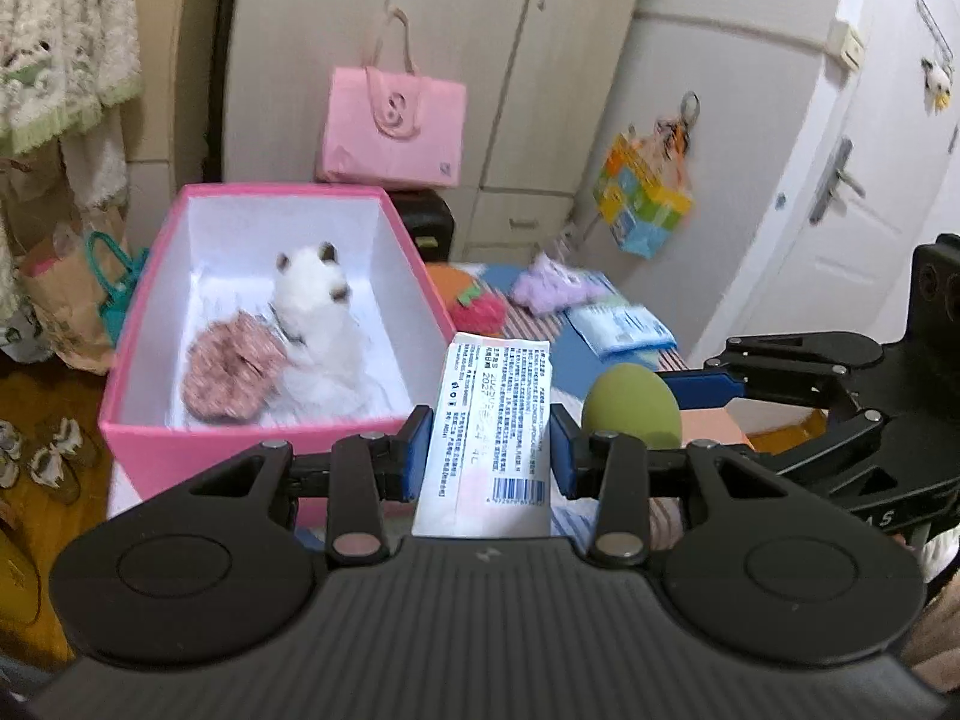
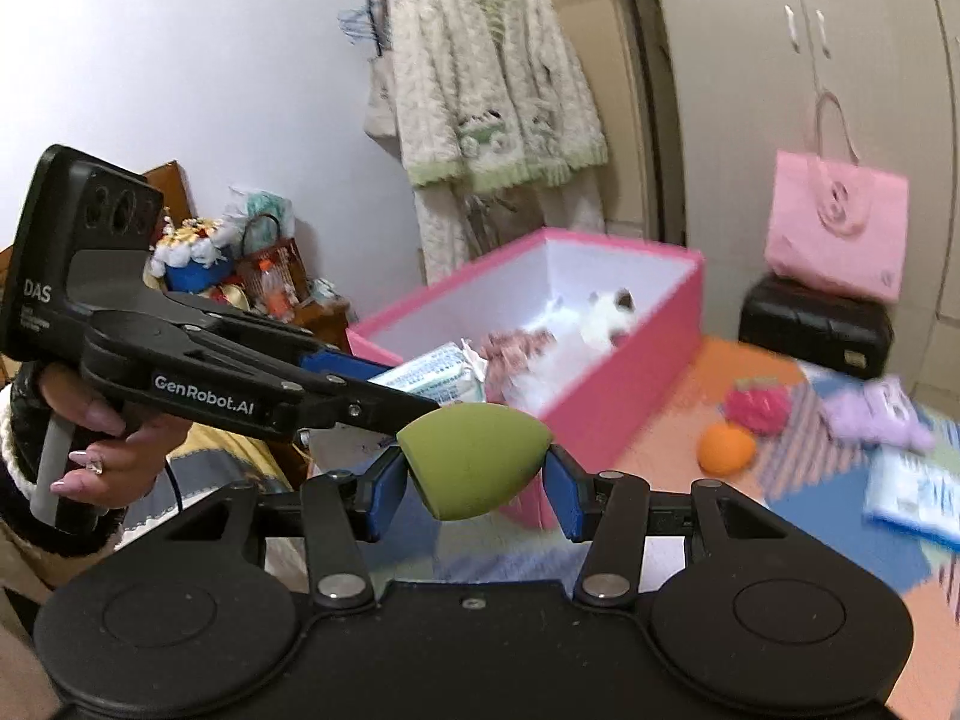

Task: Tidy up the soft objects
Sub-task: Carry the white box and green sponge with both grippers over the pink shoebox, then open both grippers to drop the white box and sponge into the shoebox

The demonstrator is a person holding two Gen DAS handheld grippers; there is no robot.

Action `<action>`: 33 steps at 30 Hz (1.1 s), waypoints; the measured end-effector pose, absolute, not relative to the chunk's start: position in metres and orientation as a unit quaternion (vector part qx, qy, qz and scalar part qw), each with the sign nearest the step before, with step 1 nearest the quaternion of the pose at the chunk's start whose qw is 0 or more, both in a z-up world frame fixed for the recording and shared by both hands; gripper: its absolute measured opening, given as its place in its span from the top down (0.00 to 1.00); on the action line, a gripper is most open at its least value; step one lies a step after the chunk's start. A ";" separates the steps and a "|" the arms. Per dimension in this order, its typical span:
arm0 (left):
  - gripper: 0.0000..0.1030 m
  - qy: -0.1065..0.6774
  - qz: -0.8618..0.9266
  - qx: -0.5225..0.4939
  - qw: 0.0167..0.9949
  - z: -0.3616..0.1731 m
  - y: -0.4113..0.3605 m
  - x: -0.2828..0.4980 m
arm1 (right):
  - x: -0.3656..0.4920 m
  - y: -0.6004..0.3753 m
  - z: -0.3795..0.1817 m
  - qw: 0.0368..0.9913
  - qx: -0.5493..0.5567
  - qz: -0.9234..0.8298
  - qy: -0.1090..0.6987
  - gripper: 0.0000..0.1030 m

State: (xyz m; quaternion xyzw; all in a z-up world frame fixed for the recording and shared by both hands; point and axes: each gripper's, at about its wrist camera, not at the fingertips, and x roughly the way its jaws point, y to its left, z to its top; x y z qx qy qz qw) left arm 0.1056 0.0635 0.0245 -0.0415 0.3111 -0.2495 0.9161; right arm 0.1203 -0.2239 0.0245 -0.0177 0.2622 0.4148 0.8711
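My left gripper [image 1: 491, 450] is shut on a white tissue pack [image 1: 489, 426] with printed text and a barcode, held just before the near wall of the pink box [image 1: 180, 450]. The pack [image 2: 435, 375] also shows in the right wrist view. The box holds a white plush cat [image 1: 312, 324] and a pink floral cloth [image 1: 231, 369]. My right gripper [image 2: 474, 474] is shut on a green egg-shaped sponge [image 2: 474, 459], close beside the left gripper. In the left wrist view the sponge [image 1: 630, 405] sits right of the pack.
On the patterned mat lie a pink fluffy toy [image 2: 757, 405], an orange ball [image 2: 726, 449], a purple soft item [image 2: 876, 414] and a blue-white pack [image 2: 915, 495]. A pink bag [image 2: 837, 222] sits on a black case [image 2: 813, 324]. A knit cardigan [image 2: 492, 72] hangs behind the box.
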 end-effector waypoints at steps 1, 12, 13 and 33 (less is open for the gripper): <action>0.63 0.304 -0.244 -0.041 0.920 0.027 0.068 0.108 | 0.123 -0.220 0.027 0.871 -0.020 0.417 0.259 0.46; 0.63 0.316 -0.189 -0.033 0.929 0.019 0.098 0.174 | 0.181 -0.157 0.034 0.874 -0.090 0.416 0.235 0.46; 0.63 0.325 -0.186 -0.028 0.927 0.016 0.099 0.181 | 0.189 -0.153 0.033 0.871 -0.091 0.416 0.246 0.46; 0.61 0.402 -0.158 0.048 0.901 -0.028 0.102 0.242 | 0.264 -0.100 -0.012 0.808 -0.107 0.419 0.400 0.43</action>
